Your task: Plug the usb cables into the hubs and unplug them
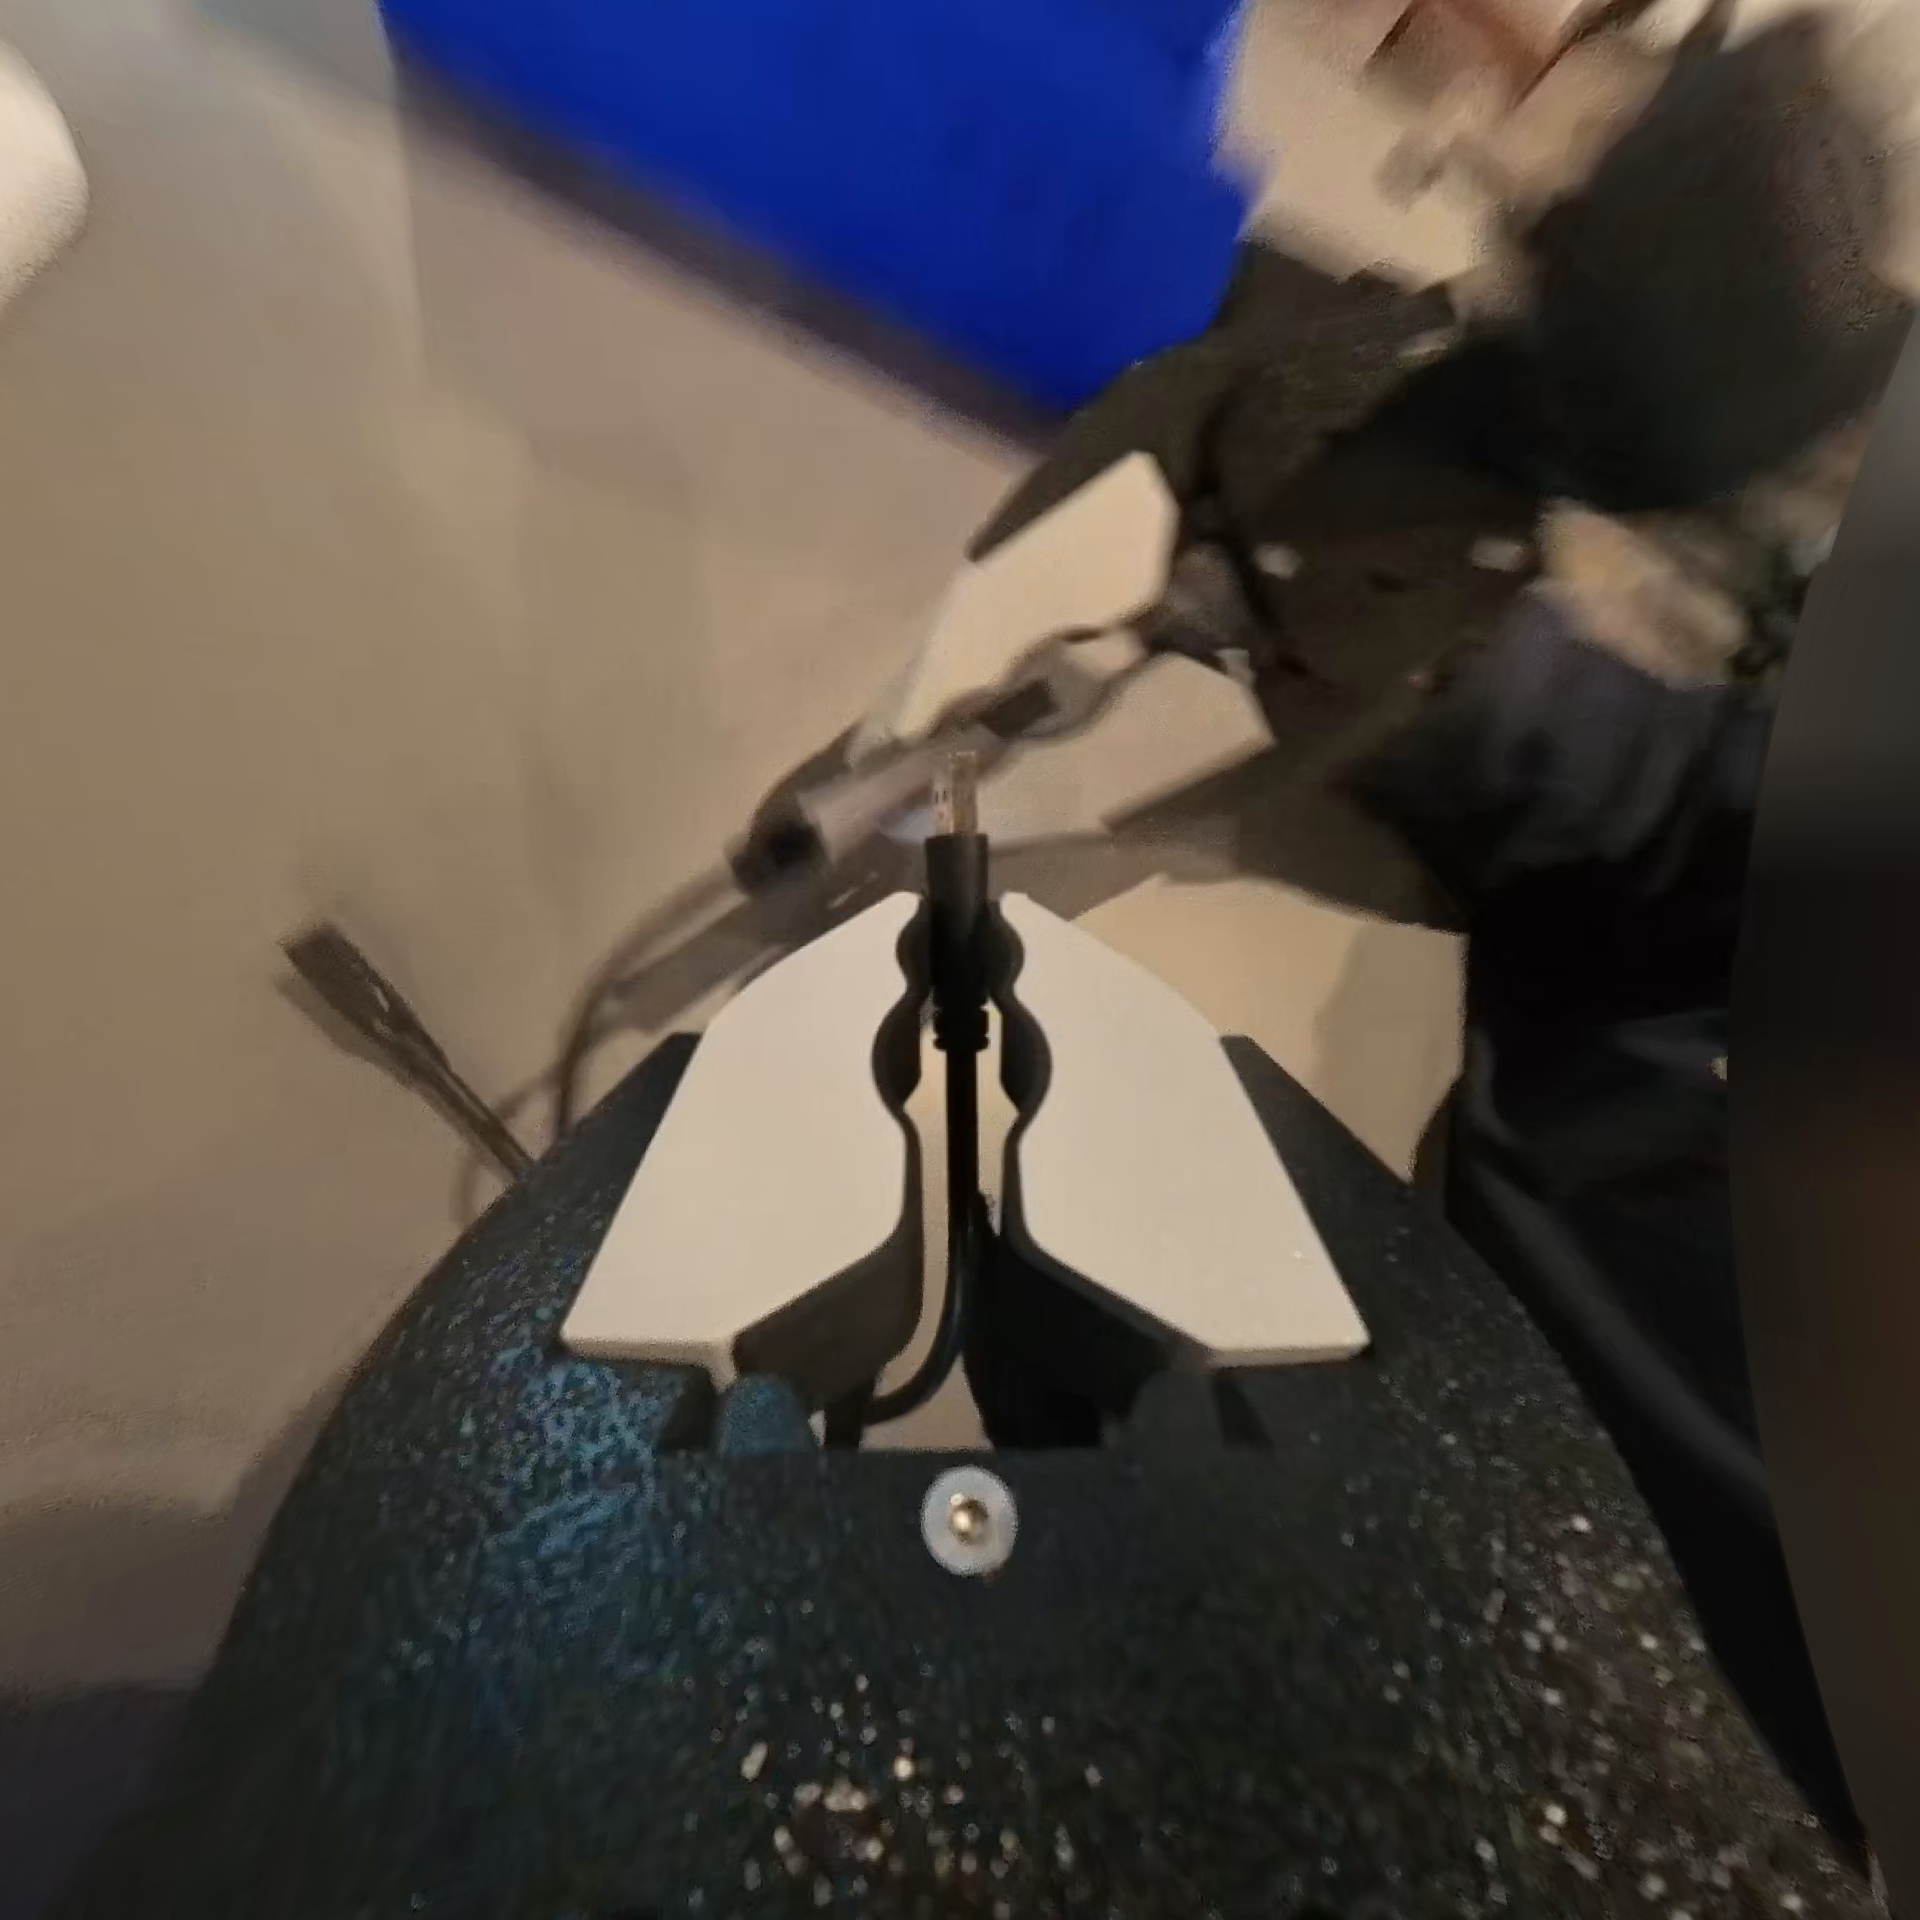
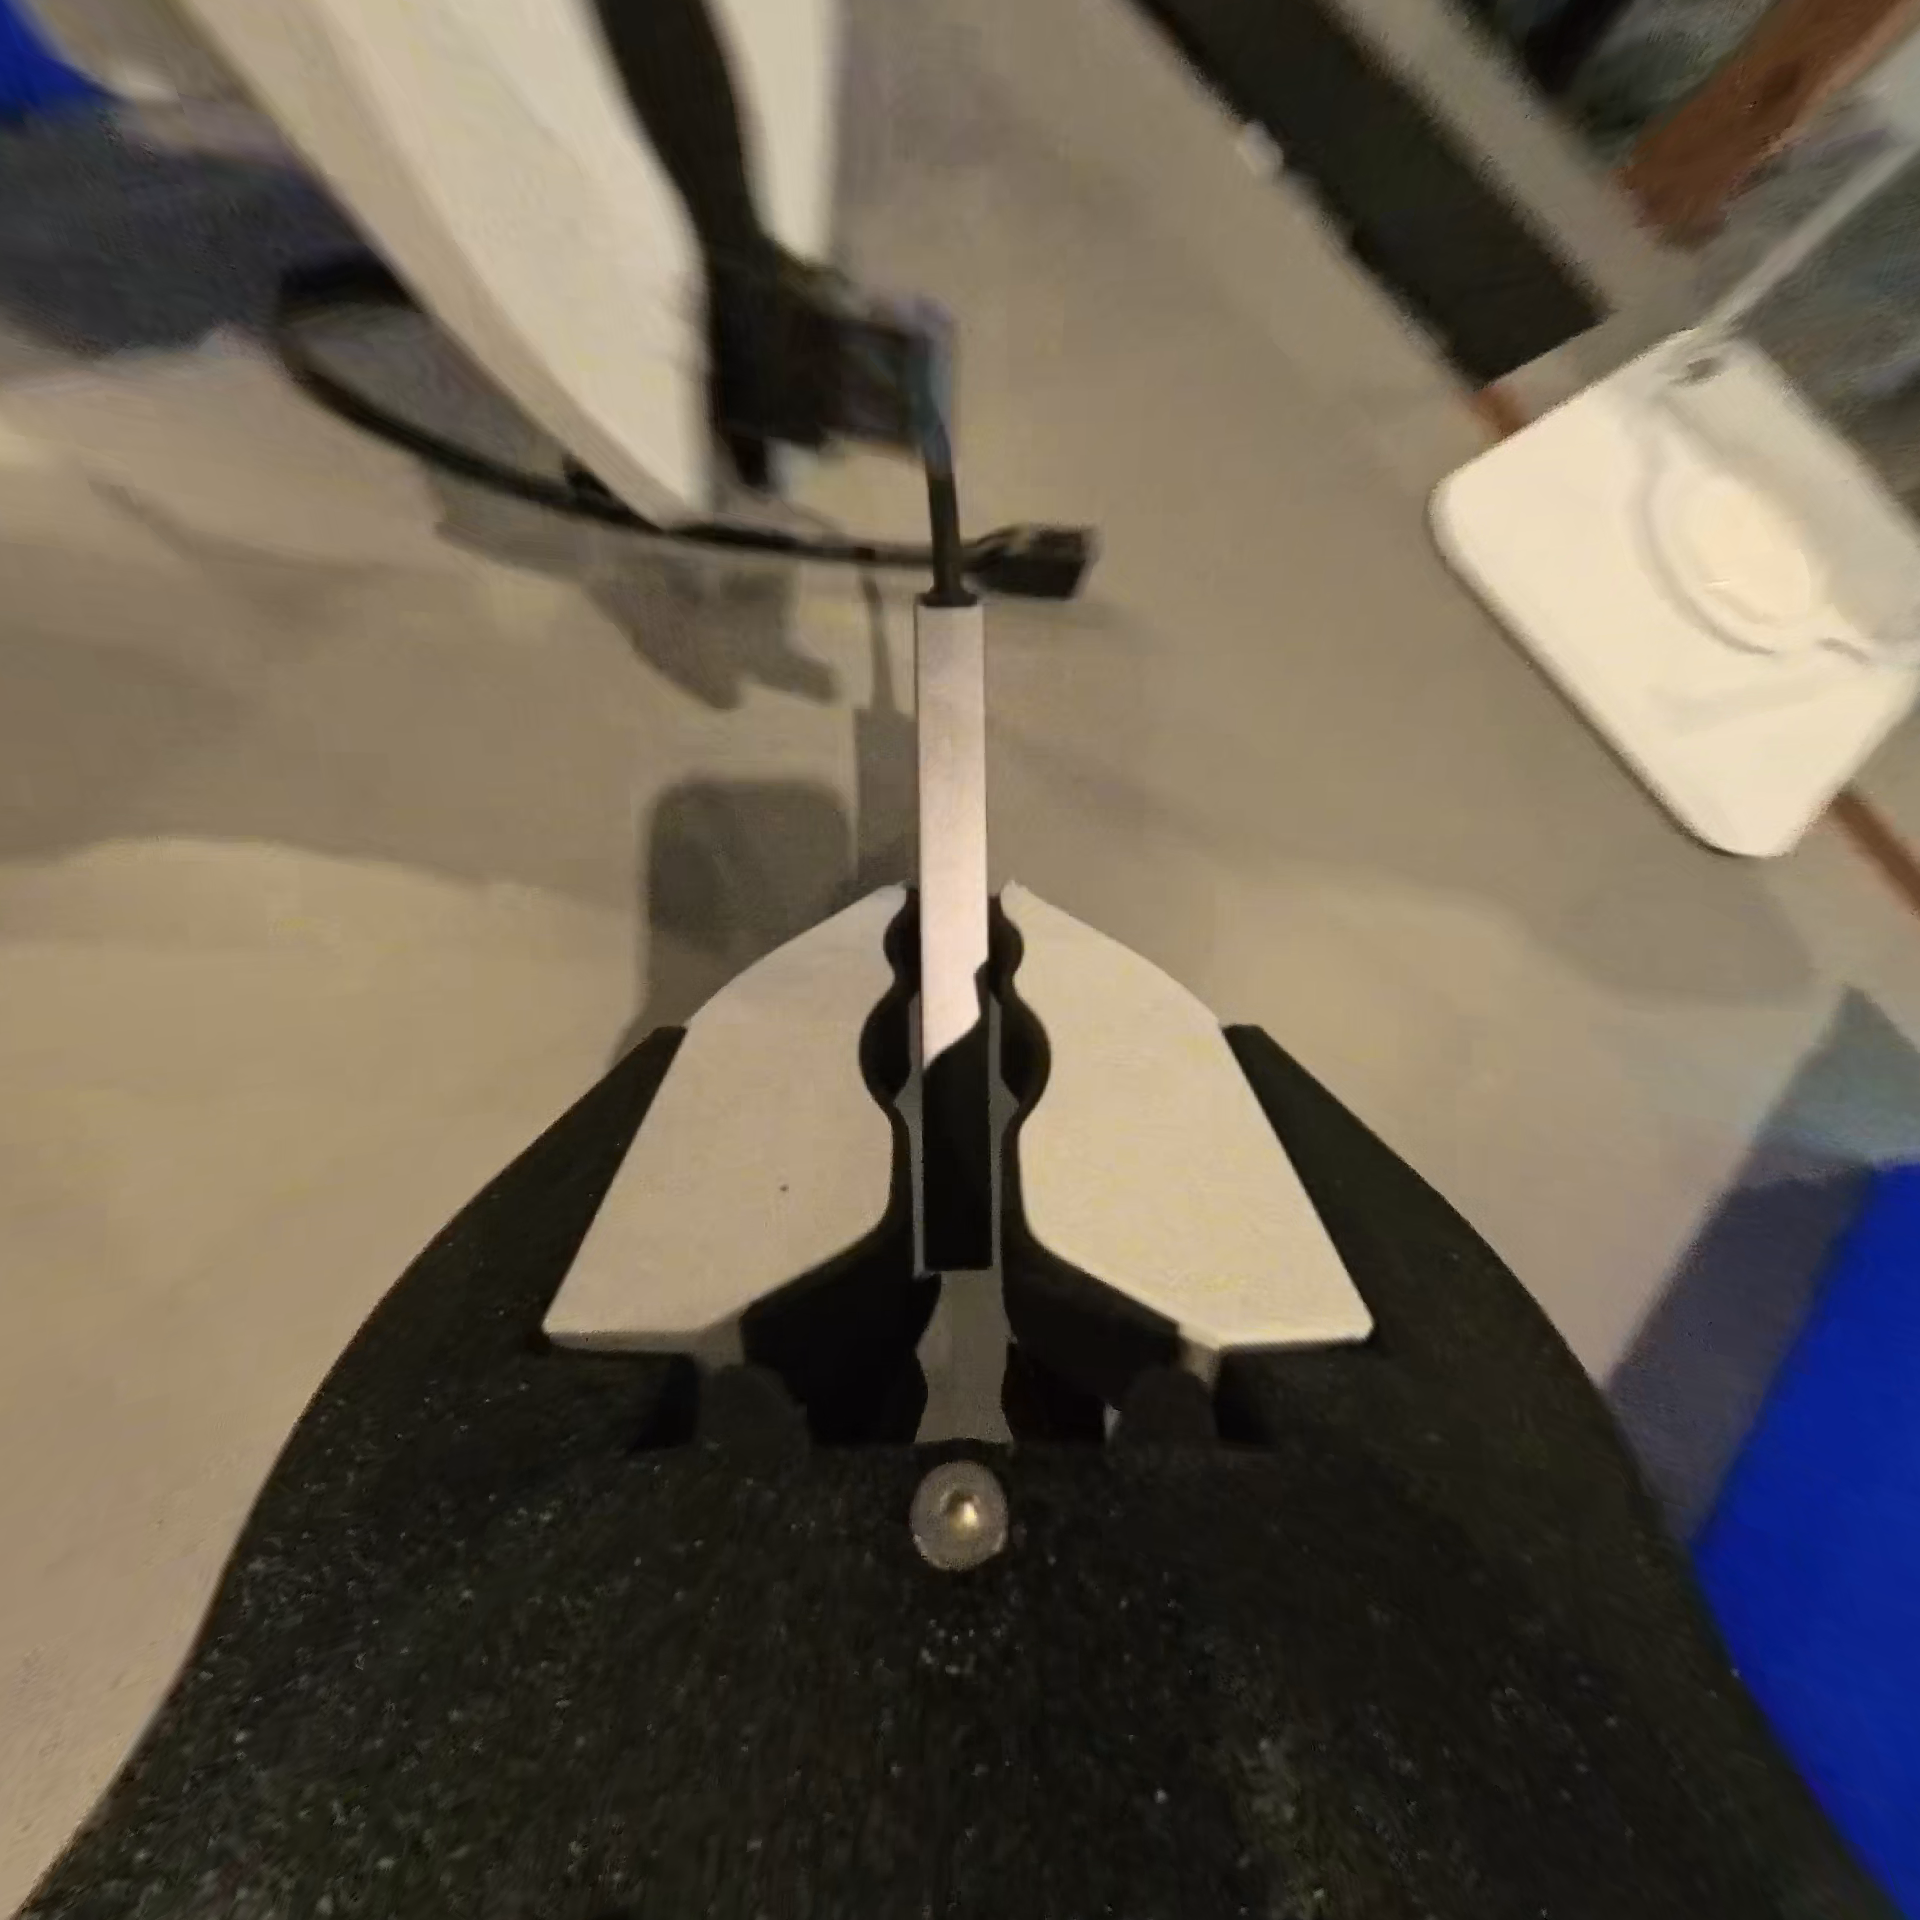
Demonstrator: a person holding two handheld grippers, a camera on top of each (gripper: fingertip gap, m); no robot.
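The pale bench (image 1: 260,727) fills both views, with a blue bin (image 1: 810,177) at its far side and a white square box (image 2: 1683,603) lying near its edge in the right wrist view.

The right gripper (image 2: 954,904) is closed on a slim silver hub (image 2: 951,790), held on edge so that it runs straight forward between the fingers, its own black lead leaving the far end. From the left wrist view this gripper shows farther off, blurred, with the hub angled down toward the bench.

The left gripper (image 1: 958,904) is pinched nearly shut on the black USB plug (image 1: 954,862) of 1 cable; the metal tip pokes out past the fingertips and the cable (image 1: 951,1195) trails back between the fingers. The tip sits near the hub but apart from it, so the plug looks unmated.

A loose second plug (image 1: 343,987) lies on the bench to the left.

Risks, as I judge them: both views are smeared by motion, so the tip may meet the port off-axis and scrape or jam. The plug is gripped by a short length, so a sideways push could twist it in the fingers. The hub, held only by its thin edges, could pivot or slip under insertion force. The trailing cable could snag on the loose one.

No brand, label or writing is legible.
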